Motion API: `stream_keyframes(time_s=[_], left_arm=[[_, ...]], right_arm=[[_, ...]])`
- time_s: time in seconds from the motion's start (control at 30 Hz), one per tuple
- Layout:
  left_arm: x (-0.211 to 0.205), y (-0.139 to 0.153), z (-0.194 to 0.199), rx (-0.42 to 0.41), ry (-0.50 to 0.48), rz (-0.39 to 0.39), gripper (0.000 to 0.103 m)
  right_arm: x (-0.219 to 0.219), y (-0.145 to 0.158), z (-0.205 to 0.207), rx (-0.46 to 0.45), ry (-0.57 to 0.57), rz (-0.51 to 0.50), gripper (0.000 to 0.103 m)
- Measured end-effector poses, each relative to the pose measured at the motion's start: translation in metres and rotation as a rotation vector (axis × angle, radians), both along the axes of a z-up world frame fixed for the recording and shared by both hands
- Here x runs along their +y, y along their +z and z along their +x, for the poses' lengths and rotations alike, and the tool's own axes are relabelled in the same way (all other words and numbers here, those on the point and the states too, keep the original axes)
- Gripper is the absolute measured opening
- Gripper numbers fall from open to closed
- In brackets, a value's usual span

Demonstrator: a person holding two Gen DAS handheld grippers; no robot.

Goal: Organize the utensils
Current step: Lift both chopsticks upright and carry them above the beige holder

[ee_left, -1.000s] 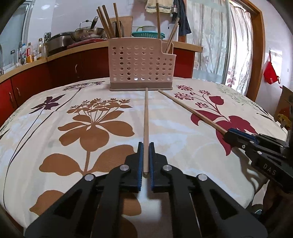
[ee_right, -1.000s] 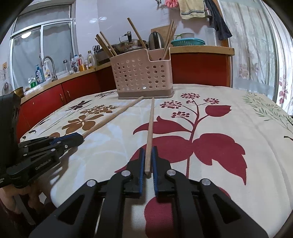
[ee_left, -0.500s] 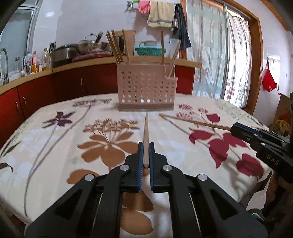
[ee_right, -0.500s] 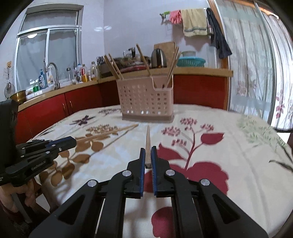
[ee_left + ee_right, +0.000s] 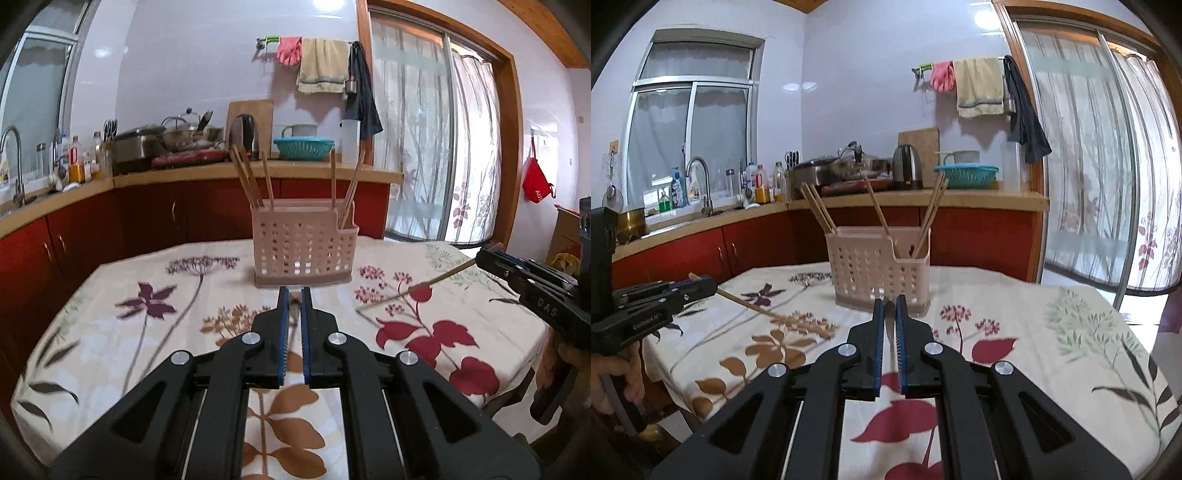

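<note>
Pink slotted caddy [image 5: 304,247] dead ahead of both tongs, holding several upright chopsticks [image 5: 246,177], left tongs [image 5: 294,295] and right tongs [image 5: 890,303] each clamping one chopstick.

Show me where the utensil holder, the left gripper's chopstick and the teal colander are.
utensil holder [image 5: 303,251], left wrist view, perforated front wall.
left gripper's chopstick [image 5: 750,304], right wrist view, mid-shaft beyond the left gripper [image 5: 701,285].
teal colander [image 5: 303,147], left wrist view, front rim.

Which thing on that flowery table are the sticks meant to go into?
Look at the floral tablecloth, toward its far edge by the red cabinets. There stands a pale pink plastic basket, the only upright thing on the table, full of holes, with chopsticks poking out.
</note>
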State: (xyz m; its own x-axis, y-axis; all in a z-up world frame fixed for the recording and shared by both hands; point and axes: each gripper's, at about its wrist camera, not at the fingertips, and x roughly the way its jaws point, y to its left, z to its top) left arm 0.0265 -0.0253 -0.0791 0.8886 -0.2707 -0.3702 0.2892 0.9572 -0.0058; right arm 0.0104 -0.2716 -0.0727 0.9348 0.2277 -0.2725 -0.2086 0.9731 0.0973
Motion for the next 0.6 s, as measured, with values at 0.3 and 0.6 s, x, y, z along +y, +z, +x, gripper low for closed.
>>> stream_keyframes(time_s=[0.3,0.6], left_arm=[[-0.004,0.038,0.029,0.035,-0.06,0.058,0.007],[-0.005,0.047,0.061,0.055,-0.053,0.05,0.007]], right_arm=[[0.001,0.026,0.026,0.041,0.047,-0.013,0.007],[0.003,0.037,0.059,0.051,0.05,-0.036,0.007]])
